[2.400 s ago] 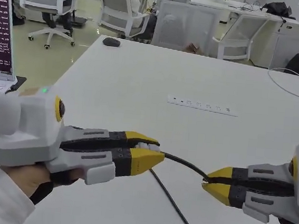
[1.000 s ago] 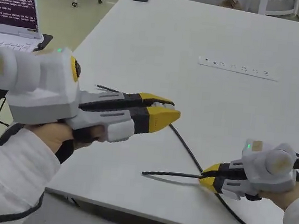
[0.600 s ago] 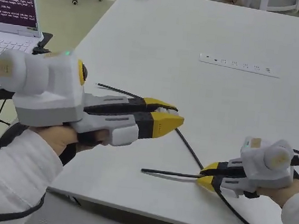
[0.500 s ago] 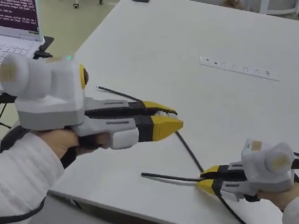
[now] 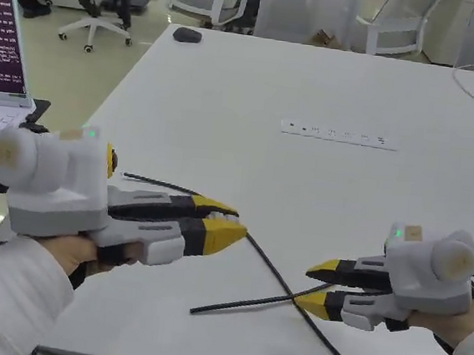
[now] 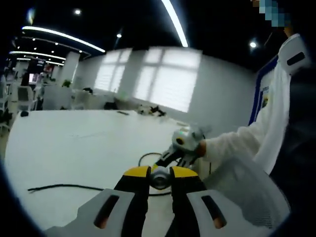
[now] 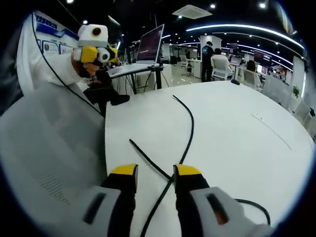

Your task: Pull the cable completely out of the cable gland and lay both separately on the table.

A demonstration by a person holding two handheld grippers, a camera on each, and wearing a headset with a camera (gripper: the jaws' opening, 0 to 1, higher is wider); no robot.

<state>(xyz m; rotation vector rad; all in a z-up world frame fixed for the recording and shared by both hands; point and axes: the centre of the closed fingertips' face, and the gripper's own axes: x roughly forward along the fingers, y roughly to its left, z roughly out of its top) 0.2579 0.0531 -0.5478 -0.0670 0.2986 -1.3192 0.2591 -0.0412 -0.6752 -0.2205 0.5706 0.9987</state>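
A power strip (image 5: 338, 135) and mouse (image 5: 186, 35) lie beyond the cable (image 5: 241, 305).

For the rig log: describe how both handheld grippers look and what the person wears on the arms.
The left gripper and the right gripper match: bulky white and grey housings, black mid-sections and jaws with yellow tips. Each has a small green light on top. Both arms are in white sleeves.
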